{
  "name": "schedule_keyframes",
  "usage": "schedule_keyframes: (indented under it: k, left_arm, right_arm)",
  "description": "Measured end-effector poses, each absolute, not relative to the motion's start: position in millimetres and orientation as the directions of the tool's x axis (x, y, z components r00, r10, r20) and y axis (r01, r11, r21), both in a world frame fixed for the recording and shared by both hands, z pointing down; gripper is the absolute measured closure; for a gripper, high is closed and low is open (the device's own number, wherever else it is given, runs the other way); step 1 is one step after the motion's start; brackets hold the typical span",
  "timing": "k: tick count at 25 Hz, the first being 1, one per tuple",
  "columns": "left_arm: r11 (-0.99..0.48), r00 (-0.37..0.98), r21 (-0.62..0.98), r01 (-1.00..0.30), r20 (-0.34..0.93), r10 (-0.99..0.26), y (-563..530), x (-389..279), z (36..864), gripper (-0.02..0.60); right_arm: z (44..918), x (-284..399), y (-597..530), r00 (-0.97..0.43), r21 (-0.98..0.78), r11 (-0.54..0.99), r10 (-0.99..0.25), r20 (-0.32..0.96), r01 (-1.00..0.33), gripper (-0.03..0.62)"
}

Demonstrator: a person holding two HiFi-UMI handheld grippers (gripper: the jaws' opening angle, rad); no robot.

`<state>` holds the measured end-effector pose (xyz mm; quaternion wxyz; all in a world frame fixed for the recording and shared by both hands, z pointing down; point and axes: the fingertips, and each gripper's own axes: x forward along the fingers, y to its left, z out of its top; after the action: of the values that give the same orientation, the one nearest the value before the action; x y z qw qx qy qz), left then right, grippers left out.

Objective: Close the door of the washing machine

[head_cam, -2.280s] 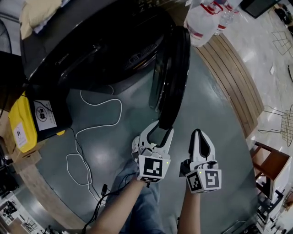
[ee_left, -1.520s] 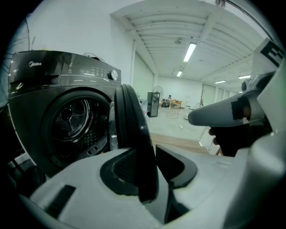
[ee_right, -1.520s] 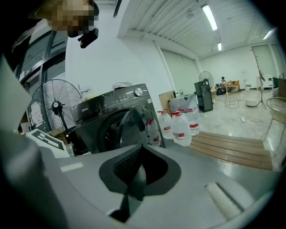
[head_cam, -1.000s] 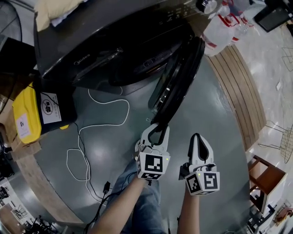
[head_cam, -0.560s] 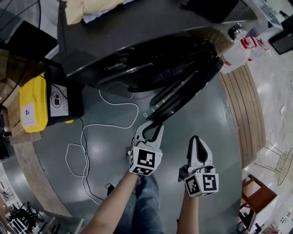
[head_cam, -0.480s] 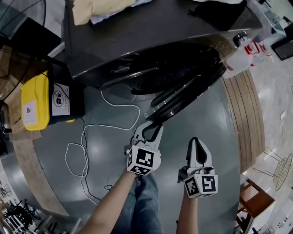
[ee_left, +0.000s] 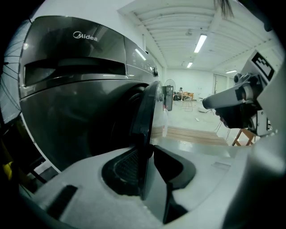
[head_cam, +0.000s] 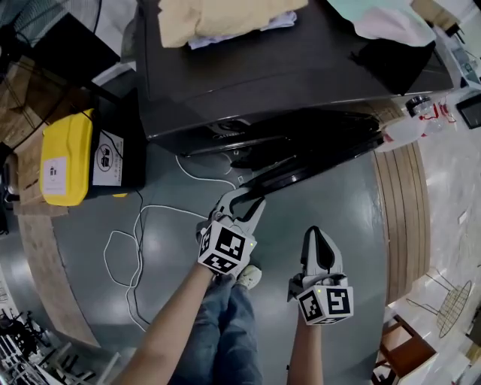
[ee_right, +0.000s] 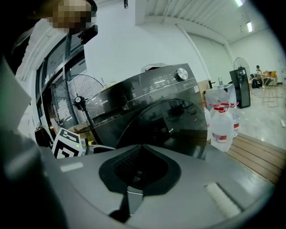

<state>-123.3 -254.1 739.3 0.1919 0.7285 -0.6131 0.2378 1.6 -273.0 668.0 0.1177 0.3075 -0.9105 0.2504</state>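
The dark washing machine [head_cam: 285,68] stands at the top of the head view. Its round door [head_cam: 323,154] lies close against the front, still slightly ajar. My left gripper [head_cam: 252,197] has the door's free edge between its jaws, which are opening. In the left gripper view the door [ee_left: 145,116] runs edge-on between the pads of that gripper [ee_left: 146,150]. My right gripper [head_cam: 316,231] hangs shut and empty, nearer me and to the right, apart from the door. From the right gripper view, the glass door [ee_right: 174,125] shows beyond its shut tips [ee_right: 142,146].
A yellow case [head_cam: 64,158] and a black box [head_cam: 113,158] sit left of the machine. A white cable [head_cam: 150,225] loops over the grey floor. Water bottles [head_cam: 417,120] and a wooden platform [head_cam: 402,218] are at the right. Clothes [head_cam: 218,19] lie on the machine. My legs [head_cam: 225,323] are below.
The door has swung from wide open to nearly against the machine. My left gripper went with its edge toward the machine, and the right gripper followed alongside.
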Motion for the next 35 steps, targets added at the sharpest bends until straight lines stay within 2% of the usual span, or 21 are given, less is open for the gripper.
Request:
schedule_keyframes:
  k: [12, 27, 35]
  left_arm:
    - [-0.165, 0.122, -0.019, -0.986, 0.593, -0.796, -276.6, -163.0, 739.4, 0.466]
    - [-0.15, 0.127, 0.011, -0.989, 0.594, -0.795, -283.7, -172.5, 739.3, 0.456]
    - [-0.177, 0.108, -0.06, -0.982, 0.589, -0.801, -281.3, -171.6, 738.4, 0.457]
  right_arm:
    - [671.3, -49.9, -280.2, -0.826, -0.393, 0.732, -0.436, 0.356, -0.556, 0.58]
    - [684.3, -43.1, -273.6, -0.819, -0.404, 0.721, -0.423, 0.388, -0.564, 0.58]
    - [681.3, -32.6, -269.3, -0.81, -0.4, 0.713, -0.436, 0.391, -0.577, 0.581]
